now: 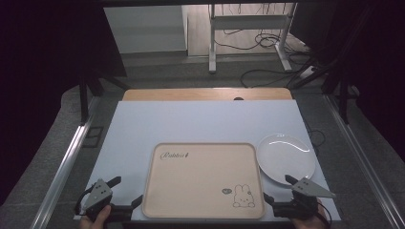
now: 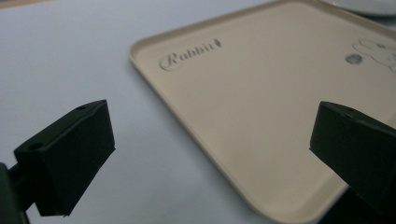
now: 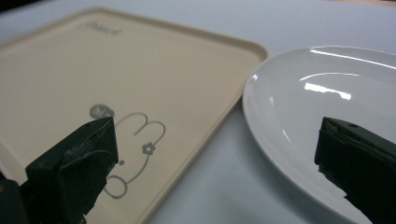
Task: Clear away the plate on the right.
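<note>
1. Beige tray (image 1: 205, 179) with rounded corners and a low raised rim, flat near the front edge of the white table top (image 1: 191, 126), roughly centred between the two grippers.
2. Printed on it: a cursive "Rabbit" word (image 2: 189, 54) at the far left corner and a line-drawn rabbit (image 1: 243, 195) at the near right corner, with a small grey mark beside the rabbit.
3. Otherwise bare inside.
4. Just right of the tray, a glossy white plate (image 1: 286, 157), rim close beside the tray's right edge; touching or not, cannot tell.
5. At the near left corner, left gripper (image 1: 128, 192), jaws spread wide and holding nothing, one over the bare table, the other over the tray's near edge.
6. At the near right corner, right gripper (image 1: 278, 188), likewise spread wide and empty, one jaw above the rabbit, the other above the plate's near rim.
7. A hand (image 1: 95, 220) behind each gripper at the bottom edge.
8. Beyond the white top, a strip of wooden board (image 1: 205, 94) along the far side.
9. Farther back, grey floor, white metal desk legs (image 1: 212, 43) and loose black cables (image 1: 267, 40); dark surroundings at both sides.
</note>
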